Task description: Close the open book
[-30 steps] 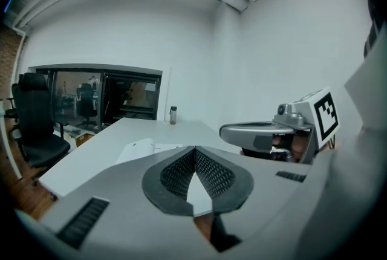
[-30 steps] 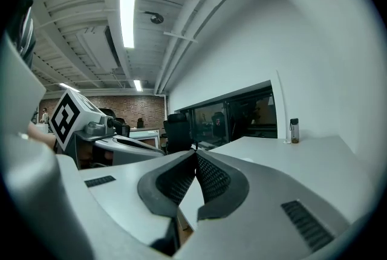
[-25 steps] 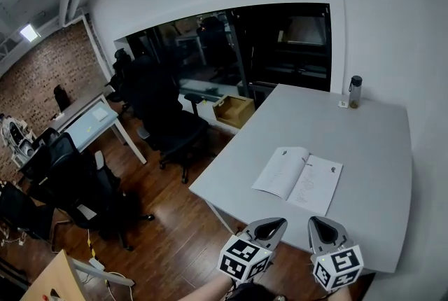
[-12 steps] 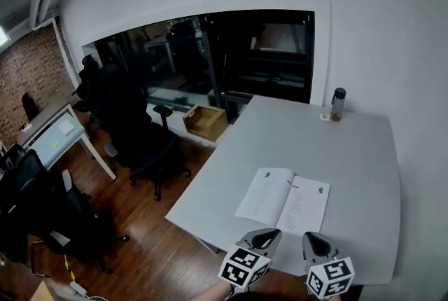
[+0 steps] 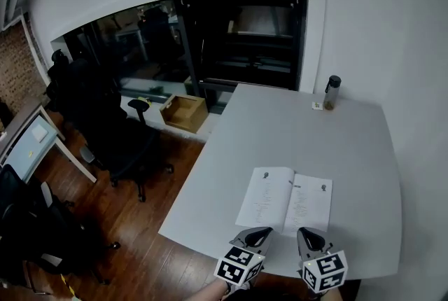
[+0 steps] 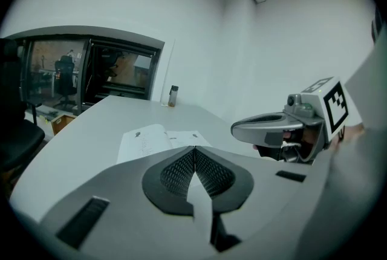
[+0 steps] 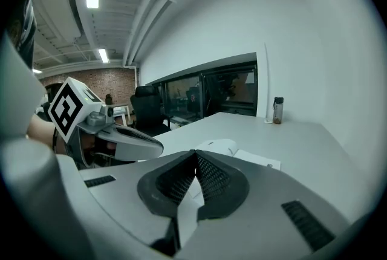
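An open book [image 5: 287, 200] with white printed pages lies flat near the front edge of the grey table [image 5: 350, 145]. My left gripper [image 5: 263, 231] hovers just short of the book's left page, and my right gripper [image 5: 306, 232] is just short of its right page. Neither touches the book. In the left gripper view the left gripper [image 6: 195, 149] has its pads pressed together with nothing between them, and the book [image 6: 151, 136] lies ahead. In the right gripper view the right gripper [image 7: 195, 153] is likewise shut and empty, with the book [image 7: 248, 156] beyond it.
A bottle [image 5: 332, 92] and a small tag [image 5: 317, 106] stand at the table's far edge by the white wall. A cardboard box [image 5: 183, 113] and black office chairs [image 5: 119, 142] stand on the wooden floor to the left, before a dark window.
Both grippers have moved forward and down towards the book, now close to its near edge. The head view has swung right, bringing the table and book nearer the middle.
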Motion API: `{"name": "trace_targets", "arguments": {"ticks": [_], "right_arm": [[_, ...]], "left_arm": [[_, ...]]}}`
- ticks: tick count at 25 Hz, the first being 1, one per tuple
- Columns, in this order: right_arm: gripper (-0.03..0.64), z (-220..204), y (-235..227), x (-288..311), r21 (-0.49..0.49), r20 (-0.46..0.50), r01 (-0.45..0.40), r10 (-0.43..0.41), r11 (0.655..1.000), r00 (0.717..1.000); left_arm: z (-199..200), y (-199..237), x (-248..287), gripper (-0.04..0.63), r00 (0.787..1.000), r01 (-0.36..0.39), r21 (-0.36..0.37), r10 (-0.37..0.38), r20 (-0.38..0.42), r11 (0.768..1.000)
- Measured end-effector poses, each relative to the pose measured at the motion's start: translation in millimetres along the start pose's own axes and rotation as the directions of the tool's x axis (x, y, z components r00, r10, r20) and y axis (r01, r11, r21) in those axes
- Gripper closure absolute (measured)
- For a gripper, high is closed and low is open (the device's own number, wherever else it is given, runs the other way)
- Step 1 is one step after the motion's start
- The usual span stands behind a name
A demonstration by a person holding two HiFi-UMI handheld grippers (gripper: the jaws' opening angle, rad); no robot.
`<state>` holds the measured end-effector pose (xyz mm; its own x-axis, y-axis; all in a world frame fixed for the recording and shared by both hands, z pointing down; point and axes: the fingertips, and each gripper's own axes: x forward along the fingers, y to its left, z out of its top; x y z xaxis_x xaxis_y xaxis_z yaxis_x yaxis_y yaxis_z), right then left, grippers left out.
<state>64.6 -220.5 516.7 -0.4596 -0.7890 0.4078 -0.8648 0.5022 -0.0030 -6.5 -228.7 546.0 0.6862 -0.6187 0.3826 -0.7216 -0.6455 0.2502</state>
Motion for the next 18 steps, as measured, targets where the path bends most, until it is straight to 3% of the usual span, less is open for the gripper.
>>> {"name": "trace_targets", "arguments": {"ticks": [6,10,14,18], "right_arm": [[0.612,-14.6,4.7,31.3,-0.046,-0.069,-0.057,0.054,0.997,0.996],[0.612,-28.3,15.7,49.5,-0.087,-0.125,-0.145,0.134,0.986,0.983],[0.602,-39.7,32.3,72.9,-0.206,-0.186,-0.218,0.181,0.954,0.966],[0.4,-44.4,45.6,103.3,-0.325,-0.236,-0.28,0.209,0.904,0.949]], "left_arm": [[-8.2,24.7,-1.9,0.591,0.998,-0.056,-0.015,0.055,-0.025,0.998],[-14.6,35.8,-6.4,0.591,0.993,-0.113,-0.016,0.112,-0.041,0.994],[-25.9,47.8,-19.1,0.591,0.982,-0.18,-0.038,0.178,-0.058,0.983],[-32.2,59.1,-32.7,0.591,0.968,-0.244,-0.058,0.24,-0.068,0.968]]}}
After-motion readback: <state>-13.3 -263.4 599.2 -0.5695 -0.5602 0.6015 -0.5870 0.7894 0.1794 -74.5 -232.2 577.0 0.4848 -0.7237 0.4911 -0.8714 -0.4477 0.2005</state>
